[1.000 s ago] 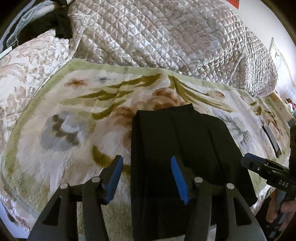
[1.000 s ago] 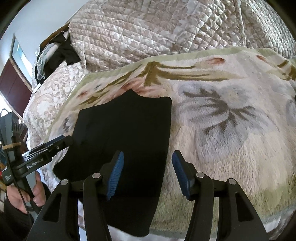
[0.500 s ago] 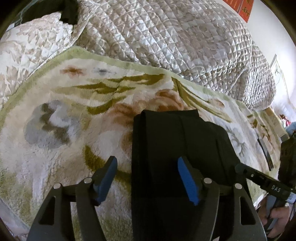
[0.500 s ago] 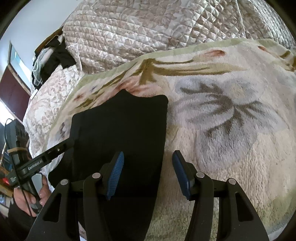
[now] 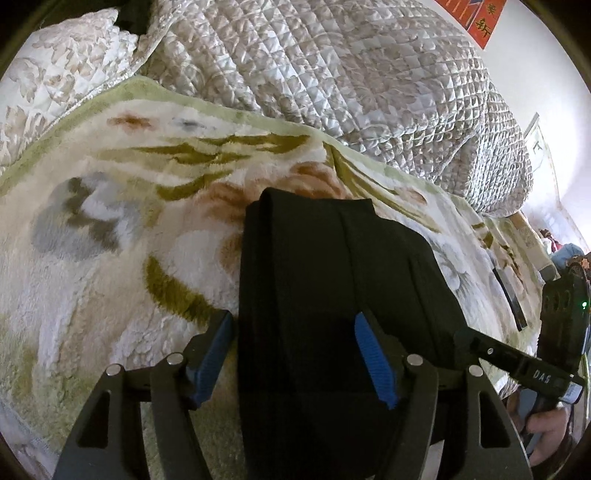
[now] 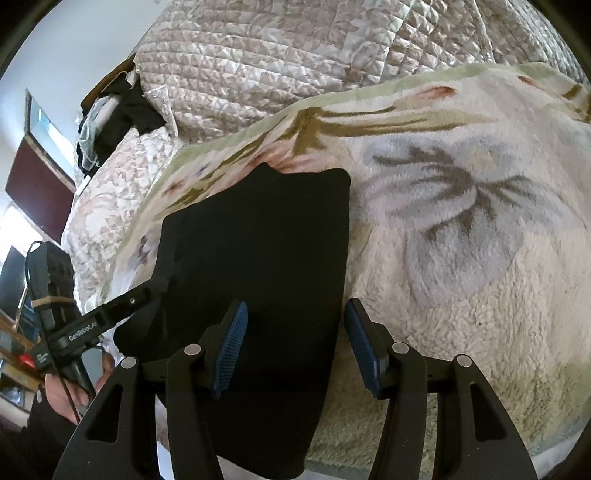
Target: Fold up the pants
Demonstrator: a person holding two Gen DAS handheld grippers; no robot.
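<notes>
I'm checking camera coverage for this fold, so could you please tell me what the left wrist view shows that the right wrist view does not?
Only the left wrist view shows the red paper decoration on the wall and a flat dark object lying on the blanket's far right.

Only the right wrist view shows the heap of dark clothes by the quilt and the dark red panel behind it.

Both show the folded black pants on the floral fleece blanket, the quilted bedspread, and the left gripper and right gripper open, each straddling a side edge of the pants.

Black pants (image 5: pixel 332 295), folded into flat rectangle, lying on floral fleece blanket (image 5: pixel 110 277).
</notes>
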